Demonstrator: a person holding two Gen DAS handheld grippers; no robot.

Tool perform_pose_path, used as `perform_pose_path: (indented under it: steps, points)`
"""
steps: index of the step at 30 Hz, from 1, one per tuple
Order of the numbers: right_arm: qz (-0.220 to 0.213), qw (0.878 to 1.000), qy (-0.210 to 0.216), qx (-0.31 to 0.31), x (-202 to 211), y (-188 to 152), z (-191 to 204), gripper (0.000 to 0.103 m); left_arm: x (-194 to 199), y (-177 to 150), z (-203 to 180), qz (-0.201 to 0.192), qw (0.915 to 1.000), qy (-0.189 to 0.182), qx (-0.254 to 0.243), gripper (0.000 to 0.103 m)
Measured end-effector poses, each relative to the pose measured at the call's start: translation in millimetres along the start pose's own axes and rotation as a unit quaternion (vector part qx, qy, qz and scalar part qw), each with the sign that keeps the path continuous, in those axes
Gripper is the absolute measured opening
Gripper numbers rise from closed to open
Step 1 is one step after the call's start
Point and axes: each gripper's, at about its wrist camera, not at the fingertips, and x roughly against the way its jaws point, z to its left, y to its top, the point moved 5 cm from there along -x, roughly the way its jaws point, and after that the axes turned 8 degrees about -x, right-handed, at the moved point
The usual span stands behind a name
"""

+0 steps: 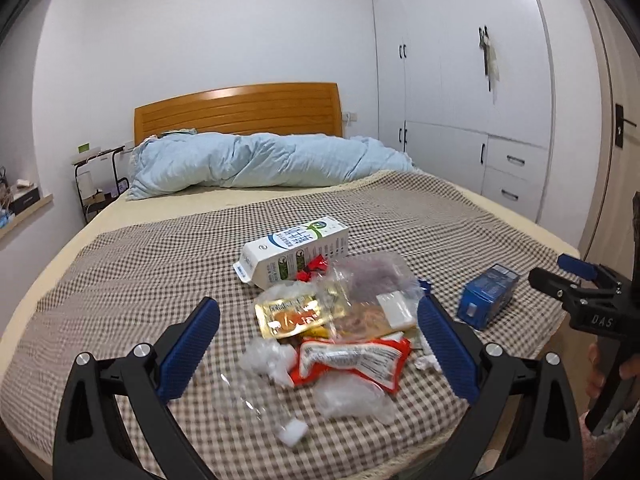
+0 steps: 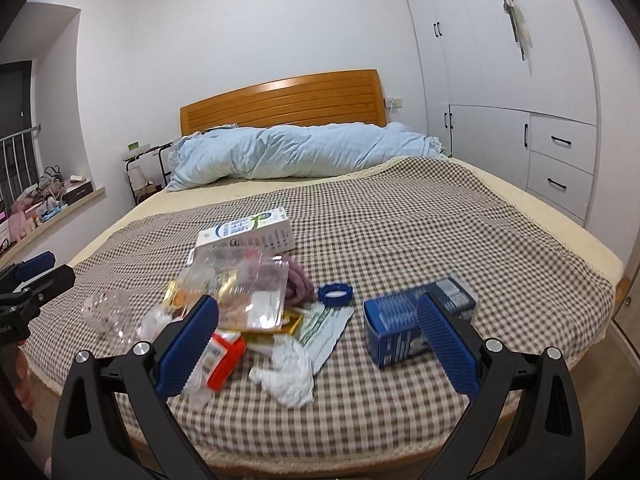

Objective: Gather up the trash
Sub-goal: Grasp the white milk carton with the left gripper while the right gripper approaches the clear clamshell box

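Trash lies piled on the checked bedspread. A white milk carton lies at the back of the pile, with a yellow packet, a red wrapper and clear plastic bags in front of it. A blue box lies apart to the right. My left gripper is open above the near side of the pile. My right gripper is open, with the blue box just behind its right finger. A blue cap and crumpled white paper lie between the pile and the box.
A rolled light-blue duvet lies across the bed's head by the wooden headboard. White wardrobes stand along the right wall. A side table and a cluttered window ledge stand to the left.
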Motion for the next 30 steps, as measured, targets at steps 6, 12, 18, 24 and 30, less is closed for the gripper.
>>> perform_pose_path:
  steps: [6, 12, 18, 24, 30]
  points:
    - [0.002, 1.000, -0.008, 0.000, -31.8, 22.6, -2.2, 0.096, -50.4, 23.6, 14.0, 0.046, 0.9979, -0.002, -0.046, 0.096]
    - [0.007, 0.999, -0.023, 0.035, -68.5, 44.8, -2.3, 0.096, -117.8, 39.0, 29.1, 0.110, 0.9898, -0.013, -0.089, 0.096]
    - [0.032, 0.998, -0.033, 0.048, -113.8, 59.8, -12.5, 0.096, -185.9, 53.3, 40.7, 0.155, 0.9781, -0.014, -0.138, 0.096]
    - [0.078, 0.996, -0.023, 0.049, -161.5, 69.4, -18.9, 0.096, -258.7, 60.9, 41.9, 0.207, 0.9590, -0.023, -0.192, 0.096]
    - [0.139, 0.989, -0.014, 0.038, -214.8, 70.5, -20.4, 0.096, -325.7, 46.3, 36.2, 0.262, 0.9277, -0.040, -0.263, 0.096]
